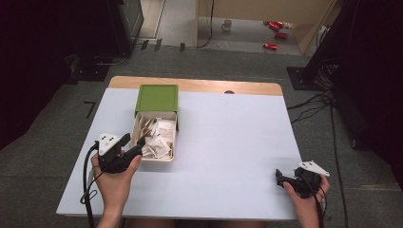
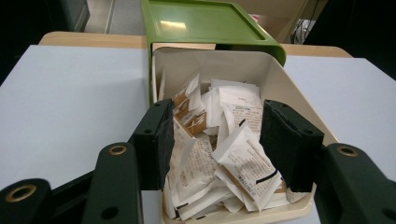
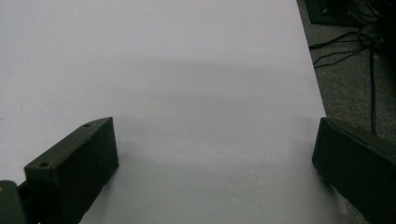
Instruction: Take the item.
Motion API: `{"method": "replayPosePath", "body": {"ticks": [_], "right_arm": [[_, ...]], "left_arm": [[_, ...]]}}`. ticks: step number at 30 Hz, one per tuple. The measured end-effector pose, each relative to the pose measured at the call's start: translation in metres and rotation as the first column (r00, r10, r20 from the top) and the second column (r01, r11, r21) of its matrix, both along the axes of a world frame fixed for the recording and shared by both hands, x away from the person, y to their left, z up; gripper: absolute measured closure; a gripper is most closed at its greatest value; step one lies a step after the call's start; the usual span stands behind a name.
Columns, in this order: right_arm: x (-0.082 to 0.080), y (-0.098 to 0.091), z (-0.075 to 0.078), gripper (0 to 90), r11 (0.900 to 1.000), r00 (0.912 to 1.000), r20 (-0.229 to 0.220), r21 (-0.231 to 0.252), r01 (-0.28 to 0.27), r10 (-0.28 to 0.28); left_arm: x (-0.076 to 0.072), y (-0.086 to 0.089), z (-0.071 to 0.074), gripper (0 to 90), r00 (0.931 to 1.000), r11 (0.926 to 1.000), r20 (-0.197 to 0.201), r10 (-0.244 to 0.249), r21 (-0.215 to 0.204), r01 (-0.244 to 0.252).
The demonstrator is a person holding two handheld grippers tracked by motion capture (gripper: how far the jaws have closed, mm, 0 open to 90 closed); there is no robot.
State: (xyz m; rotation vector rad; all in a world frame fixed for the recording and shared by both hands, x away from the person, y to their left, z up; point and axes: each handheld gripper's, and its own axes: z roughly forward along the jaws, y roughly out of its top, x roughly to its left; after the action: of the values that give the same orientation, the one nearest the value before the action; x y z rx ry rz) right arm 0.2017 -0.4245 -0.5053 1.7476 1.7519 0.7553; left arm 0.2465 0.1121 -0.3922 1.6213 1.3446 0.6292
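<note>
Forearms and hands come in nearest us at the lower edge of the high view, so we start there, then take things by size.

Room: grey carpeted floor (image 1: 43,137) all round, dark at both sides; red cans (image 1: 274,29) and a mug (image 1: 227,24) lie on the floor far beyond the table. Cables (image 1: 311,107) run over the carpet off the table's right edge.

Table (image 1: 228,142): pale, matte white top with a wooden strip along the far edge. We take it as our landmark.

Drawer box (image 1: 157,99): green shell on the table's left half, toward the far edge; its cream drawer (image 2: 280,88) is pulled out toward us and heaped with white and brown paper sachets (image 2: 243,158).

Left gripper (image 1: 134,145): at the table's near left, held up by the left hand (image 1: 114,183) and pointing at the drawer's near corner. We see its jaws partly spread above the sachets, pinching nothing.

Right gripper (image 1: 280,176): at the table's near right corner, low over the bare top, right hand (image 1: 309,194) behind it. Its jaws stand wide apart over bare table.
</note>
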Motion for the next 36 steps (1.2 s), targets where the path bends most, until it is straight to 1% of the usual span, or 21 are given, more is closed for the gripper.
{"method": "replayPosePath", "body": {"ticks": [2,5,12,19,20,21,24,29,31,34,36], "right_arm": [[0.0,0.0,0.0,0.0,1.0,1.0,0.0,0.0,0.0,0.0],[0.0,0.0,0.0,0.0,1.0,1.0,0.001,0.0,-0.002,0.002],[0.0,0.0,0.0,0.0,1.0,1.0,0.001,0.0,0.0,0.0],[0.0,0.0,0.0,0.0,1.0,1.0,0.0,0.0,-0.001,0.001],[0.0,0.0,0.0,0.0,1.0,1.0,0.001,-0.001,-0.002,0.002],[0.0,0.0,0.0,0.0,1.0,1.0,0.001,-0.001,-0.002,0.002],[0.0,0.0,0.0,0.0,1.0,1.0,0.0,0.001,-0.001,0.001],[0.0,0.0,0.0,0.0,1.0,1.0,0.001,0.0,-0.001,0.001],[0.0,0.0,0.0,0.0,1.0,1.0,0.001,0.0,-0.001,0.001],[0.0,0.0,0.0,0.0,1.0,1.0,0.0,0.0,0.0,0.0],[0.0,0.0,0.0,0.0,1.0,1.0,0.0,0.0,0.0,0.0]], "left_arm": [[0.001,-0.003,-0.001,45.8,0.9999,1.0,0.01,0.003,0.004,-0.003],[0.002,-0.008,-0.003,46.5,0.9999,0.9999,0.015,0.003,0.014,-0.003],[0.004,-0.022,-0.011,53.2,0.9998,0.9979,0.004,-0.019,0.062,0.019],[0.013,-0.032,-0.026,56.5,0.9992,0.9942,-0.034,-0.023,0.104,0.026],[0.015,-0.034,-0.031,56.4,0.9985,0.9934,-0.049,-0.023,0.111,0.028],[0.015,-0.034,-0.031,56.0,0.9985,0.9934,-0.049,-0.023,0.111,0.028],[0.019,-0.035,-0.038,54.5,0.9974,0.9925,-0.069,-0.021,0.119,0.03],[0.024,-0.036,-0.046,44.7,0.9954,0.9901,-0.095,-0.017,0.137,0.03],[0.026,-0.036,-0.049,40.7,0.9944,0.989,-0.103,-0.025,0.143,0.039],[0.026,-0.038,-0.051,39.1,0.9945,0.9849,-0.098,-0.037,0.165,0.053],[0.027,-0.039,-0.052,38.8,0.9925,0.9853,-0.109,-0.056,0.155,0.072]]}}
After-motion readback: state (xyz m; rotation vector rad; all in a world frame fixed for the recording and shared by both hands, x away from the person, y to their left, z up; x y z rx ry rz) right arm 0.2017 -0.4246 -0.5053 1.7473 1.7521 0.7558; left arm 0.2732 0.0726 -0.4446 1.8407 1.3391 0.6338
